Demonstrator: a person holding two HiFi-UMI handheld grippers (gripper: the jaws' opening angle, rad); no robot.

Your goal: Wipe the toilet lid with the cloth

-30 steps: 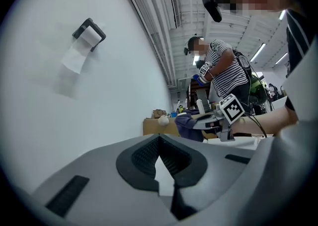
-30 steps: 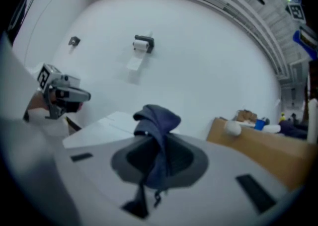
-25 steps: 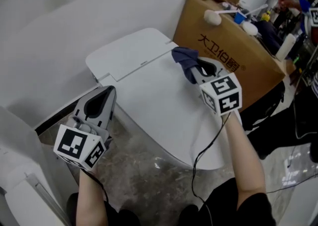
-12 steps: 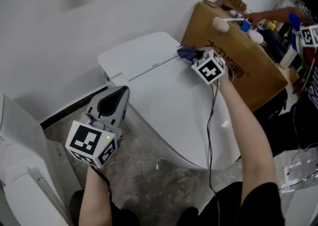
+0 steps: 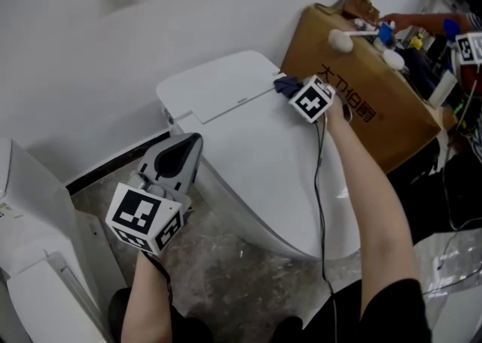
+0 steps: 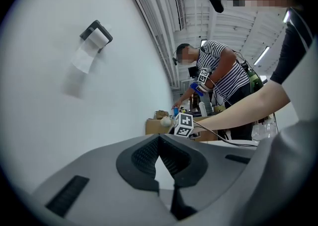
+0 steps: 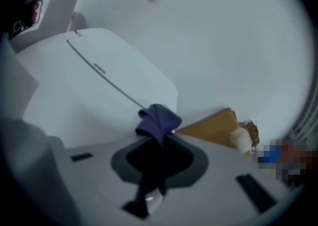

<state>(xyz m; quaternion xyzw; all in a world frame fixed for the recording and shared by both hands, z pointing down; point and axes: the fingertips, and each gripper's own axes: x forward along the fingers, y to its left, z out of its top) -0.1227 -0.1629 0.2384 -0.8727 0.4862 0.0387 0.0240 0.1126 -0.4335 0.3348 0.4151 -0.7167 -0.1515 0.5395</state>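
Right gripper view: right gripper (image 7: 158,145) clamped hard on a dark blue cloth (image 7: 159,119), jaws closed over it. Runs lengthwise along the jaws, from deep between the pads out past the tips. Ends in a crumpled bunch just beyond the tips, pointing ahead toward the white wall (image 7: 223,46). Hangs over the toilet lid (image 7: 74,86), with a cardboard box (image 7: 211,128) just to the right.

Head view: right gripper (image 5: 290,90) reaching to the far right corner of the toilet lid (image 5: 256,145), beside the seam with the tank cover (image 5: 215,81). Shows only a small fold of cloth (image 5: 284,84) there, near the cardboard box (image 5: 361,100); cannot tell whether it touches the lid.

Left gripper (image 5: 184,149) held low, off the lid's left side. Closed tip to tip in the left gripper view (image 6: 159,139), gripping nothing.
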